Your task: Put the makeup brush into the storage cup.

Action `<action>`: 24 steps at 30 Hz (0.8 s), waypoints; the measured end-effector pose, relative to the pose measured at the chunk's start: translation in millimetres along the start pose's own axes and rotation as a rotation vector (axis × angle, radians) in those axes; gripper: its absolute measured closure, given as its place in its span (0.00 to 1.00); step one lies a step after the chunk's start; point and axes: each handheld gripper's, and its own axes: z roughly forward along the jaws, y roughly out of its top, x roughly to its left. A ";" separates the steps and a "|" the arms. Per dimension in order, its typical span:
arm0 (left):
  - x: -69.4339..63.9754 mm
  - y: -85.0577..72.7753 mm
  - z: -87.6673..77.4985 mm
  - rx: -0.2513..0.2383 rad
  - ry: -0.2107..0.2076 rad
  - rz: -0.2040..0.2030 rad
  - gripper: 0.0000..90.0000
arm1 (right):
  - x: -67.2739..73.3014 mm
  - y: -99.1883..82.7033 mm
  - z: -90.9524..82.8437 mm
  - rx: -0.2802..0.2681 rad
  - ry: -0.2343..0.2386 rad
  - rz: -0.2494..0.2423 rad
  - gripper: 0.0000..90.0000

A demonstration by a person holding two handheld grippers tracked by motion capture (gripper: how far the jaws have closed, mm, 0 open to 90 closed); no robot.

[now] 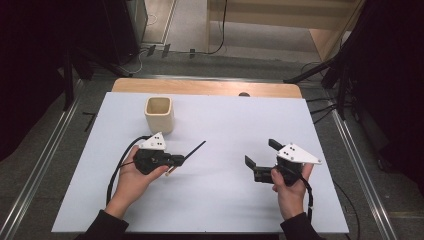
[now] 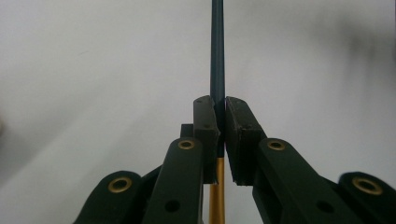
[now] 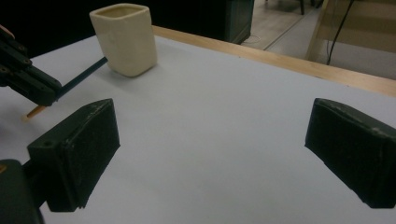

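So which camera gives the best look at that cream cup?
The right gripper view: the cream cup stands close and sharp there, with a side wall and its rim in sight. The high view shows the cup from above, smaller, its opening visible. The left gripper view looks along the held pencil instead.

Right tongs gape wide above the white table, cream cup beyond.

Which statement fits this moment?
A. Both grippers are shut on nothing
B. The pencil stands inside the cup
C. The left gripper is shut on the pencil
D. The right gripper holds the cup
C: the left gripper has its jaws pressed on the pencil, which juts out beyond them.
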 end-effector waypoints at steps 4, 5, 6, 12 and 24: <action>1.9 -0.1 -4.2 -0.037 0.004 -0.013 0.94 | 12.5 12.7 13.3 0.013 0.007 -0.060 0.04; 2.0 -0.1 -4.3 -0.046 0.005 -0.018 0.94 | 16.0 15.4 16.2 0.014 0.013 -0.072 0.04; 1.8 0.0 -4.1 -0.051 0.007 -0.020 0.94 | 19.2 18.0 19.1 0.013 0.023 -0.072 0.04; 0.3 0.8 -2.4 -0.086 0.012 -0.026 0.94 | 32.7 30.2 35.9 -0.004 0.074 -0.058 0.05; -3.6 -0.2 0.9 -0.190 0.008 -0.062 0.94 | 46.4 34.8 47.1 0.018 0.097 -0.015 0.06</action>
